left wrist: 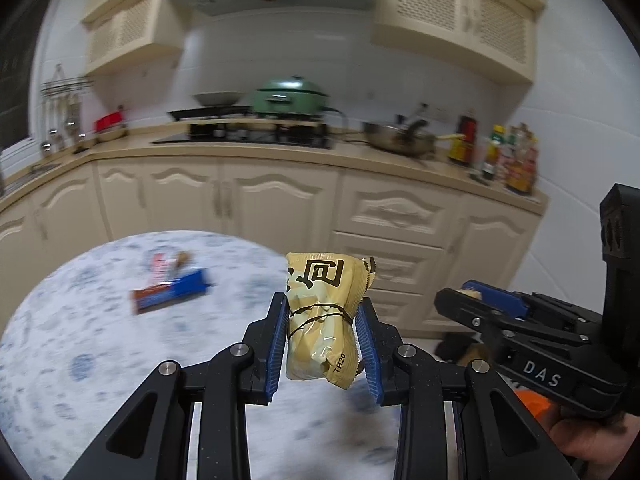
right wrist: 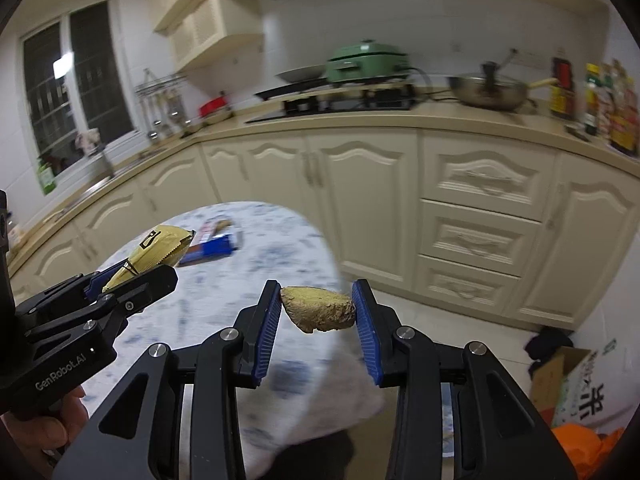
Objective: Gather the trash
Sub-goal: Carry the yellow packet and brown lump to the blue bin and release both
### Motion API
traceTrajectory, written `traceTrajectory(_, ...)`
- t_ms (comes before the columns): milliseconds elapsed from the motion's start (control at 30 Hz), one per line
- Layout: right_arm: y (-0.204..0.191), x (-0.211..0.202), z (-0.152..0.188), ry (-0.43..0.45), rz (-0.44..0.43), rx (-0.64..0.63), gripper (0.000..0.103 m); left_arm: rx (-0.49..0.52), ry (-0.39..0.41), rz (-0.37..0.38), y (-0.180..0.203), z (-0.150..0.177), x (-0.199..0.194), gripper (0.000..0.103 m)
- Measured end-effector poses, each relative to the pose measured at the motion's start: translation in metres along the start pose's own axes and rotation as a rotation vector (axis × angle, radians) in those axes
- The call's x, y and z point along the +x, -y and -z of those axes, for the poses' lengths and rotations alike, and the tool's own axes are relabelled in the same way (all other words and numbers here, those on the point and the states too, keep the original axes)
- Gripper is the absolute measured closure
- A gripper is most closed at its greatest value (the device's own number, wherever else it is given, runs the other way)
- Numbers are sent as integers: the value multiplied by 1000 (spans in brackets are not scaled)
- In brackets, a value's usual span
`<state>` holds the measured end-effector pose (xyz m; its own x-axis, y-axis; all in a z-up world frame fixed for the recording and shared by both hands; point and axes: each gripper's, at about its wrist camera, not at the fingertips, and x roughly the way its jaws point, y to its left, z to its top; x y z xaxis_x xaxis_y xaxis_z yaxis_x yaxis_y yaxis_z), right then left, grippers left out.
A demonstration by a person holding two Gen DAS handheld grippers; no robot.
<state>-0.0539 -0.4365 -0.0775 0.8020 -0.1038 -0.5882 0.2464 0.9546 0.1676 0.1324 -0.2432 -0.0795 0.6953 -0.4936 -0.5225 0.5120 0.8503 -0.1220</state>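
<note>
**Both grippers loaded; drop point low and to the right**

The left gripper is clamped on a cream snack packet. The packet stands upright between the blue ribbed pads, long axis roughly vertical, bound at the waist by a thin dark band. Its film is glossy and crinkled, with a serrated top edge and dark printed characters.

The right gripper is clamped on a tan crumbly lump. The lump lies crosswise between the pads, long axis from pad to pad, with a matte, rough, irregular surface; what it is cannot be told.

The two grippers travel side by side, and each appears at the edge of the other's view.

Beyond the fingers lies a round table under a pale blue-mottled cloth. One blue wrapper lies flat on the far side of it, uncollected, with a smaller pink-and-white item touching it behind.

Low on the right, on the tiled floor, stands a cardboard box with an orange bag just beside it. This is judged the likely trash point. The right gripper is nearer to it, so the coming move probably turns rightward and downward, away from the table.
</note>
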Motion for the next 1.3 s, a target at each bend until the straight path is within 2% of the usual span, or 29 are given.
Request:
traceTrajectory(267,85,-15,16,-8,113,99,66,54,-60,111,55,-8,66,73)
traceTrajectory(467,148,-9,36,-49,173,188,66,88,-149,165,93,-12,136,73)
traceTrajectory(667,204,16,64,-118,196,283,66,110,-268,196,124,-8,218,73)
traceTrajectory(767,231,41,81,-177,199,327,66,116,-345,200,134,-1,266,73)
traceTrajectory(967,262,80,110,-255,190,402,66,99,-461,194,146,8,350,73)
traceTrajectory(1133,282,102,125,-297,200,439,64,97,-544,196,156,14,404,71)
traceTrajectory(1167,284,105,126,-303,204,444,63,99,-553,190,159,16,410,70)
traceTrajectory(1200,288,109,130,-316,200,454,60,114,-562,182,162,15,417,64)
traceTrajectory(1233,291,111,132,-321,196,465,52,125,-563,180,165,15,420,59)
traceTrajectory(1300,294,112,136,-323,209,484,39,138,-550,168,168,17,418,32)
